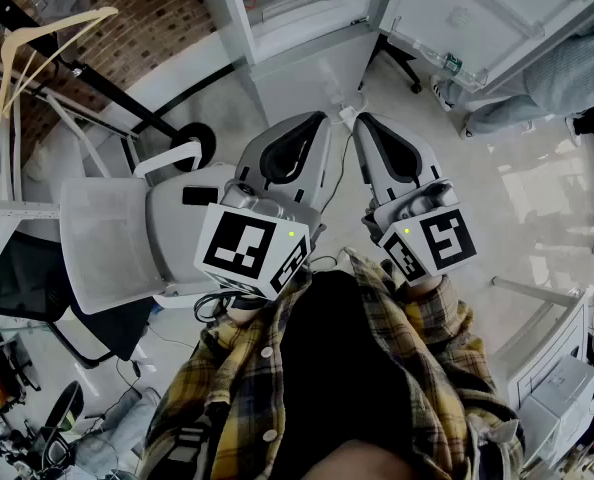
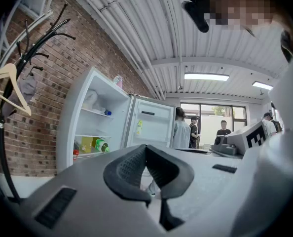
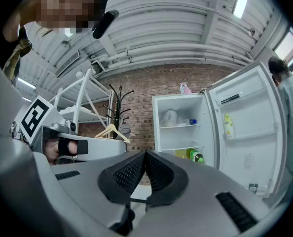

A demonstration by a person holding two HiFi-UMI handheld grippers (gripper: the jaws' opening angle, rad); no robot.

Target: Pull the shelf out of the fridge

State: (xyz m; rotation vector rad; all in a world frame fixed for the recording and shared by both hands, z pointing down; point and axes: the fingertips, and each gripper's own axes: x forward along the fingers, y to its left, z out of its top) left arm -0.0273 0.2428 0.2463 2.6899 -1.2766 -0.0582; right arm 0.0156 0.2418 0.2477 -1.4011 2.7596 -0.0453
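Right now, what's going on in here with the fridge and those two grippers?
A person stands back from the open fridge, holding the left gripper and the right gripper level and pointed toward it. Both have their jaws shut with nothing between them. The fridge door is swung wide, and the shelves sit inside with items on them. Neither gripper has reached a shelf yet.

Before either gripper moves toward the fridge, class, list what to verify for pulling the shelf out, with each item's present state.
1. Fridge door open: ok.
2. Upper shelf visible inside fridge: ok.
3. Left gripper empty: ok, shut on nothing.
4. Right gripper empty: ok, shut on nothing.
5. Jaws open to grasp: not ok.
6. Upper shelf bare: not ok, white bag on it.
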